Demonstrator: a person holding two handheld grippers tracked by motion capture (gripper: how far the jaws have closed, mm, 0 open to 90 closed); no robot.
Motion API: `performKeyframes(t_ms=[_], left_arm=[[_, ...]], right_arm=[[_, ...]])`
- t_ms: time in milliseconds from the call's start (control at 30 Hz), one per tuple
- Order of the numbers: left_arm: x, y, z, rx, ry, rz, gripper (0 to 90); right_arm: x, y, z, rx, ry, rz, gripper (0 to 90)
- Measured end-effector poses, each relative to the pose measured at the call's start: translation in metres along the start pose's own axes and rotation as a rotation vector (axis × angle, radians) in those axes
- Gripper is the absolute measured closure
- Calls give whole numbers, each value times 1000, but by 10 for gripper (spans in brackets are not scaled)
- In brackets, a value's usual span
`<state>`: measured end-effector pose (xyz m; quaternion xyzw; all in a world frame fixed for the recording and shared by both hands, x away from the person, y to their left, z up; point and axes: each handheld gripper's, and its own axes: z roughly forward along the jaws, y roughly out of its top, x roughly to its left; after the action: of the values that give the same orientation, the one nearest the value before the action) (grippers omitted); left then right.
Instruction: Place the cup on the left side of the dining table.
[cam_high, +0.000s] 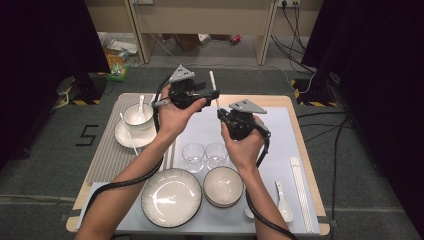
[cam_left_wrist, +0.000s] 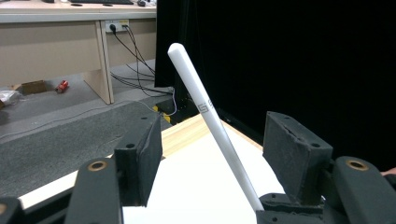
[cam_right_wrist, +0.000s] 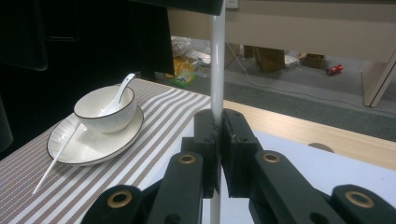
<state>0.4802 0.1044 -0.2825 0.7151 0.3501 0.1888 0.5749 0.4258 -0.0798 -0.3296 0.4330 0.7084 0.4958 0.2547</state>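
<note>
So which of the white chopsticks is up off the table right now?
The single chopstick clamped upright in the right claw; the others lie flat by the saucer and at the table's right edge.

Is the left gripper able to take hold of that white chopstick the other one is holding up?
Probably yes. The left gripper stands open with the thin white chopstick already between its jaws, nothing blocking; the right gripper is clamped on it lower down.
</note>
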Motion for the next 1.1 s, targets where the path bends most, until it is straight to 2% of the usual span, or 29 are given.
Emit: performKeyframes(t_ms=[233,333,467,1100], left_arm=[[0,-3,7,18,-11,-10,394],[-2,-6,10,29,-25,-21,428],[-3,-7,12,34,-38,-14,484],[-4,-10,15,30,-77,-37,651]], right_arm=[[1,1,0,-4,3,5,855],[1,1,-1,-3,2,1,855],[0,1,-1,-5,2,-1,855],[1,3,-2,-13,1,-7,855]])
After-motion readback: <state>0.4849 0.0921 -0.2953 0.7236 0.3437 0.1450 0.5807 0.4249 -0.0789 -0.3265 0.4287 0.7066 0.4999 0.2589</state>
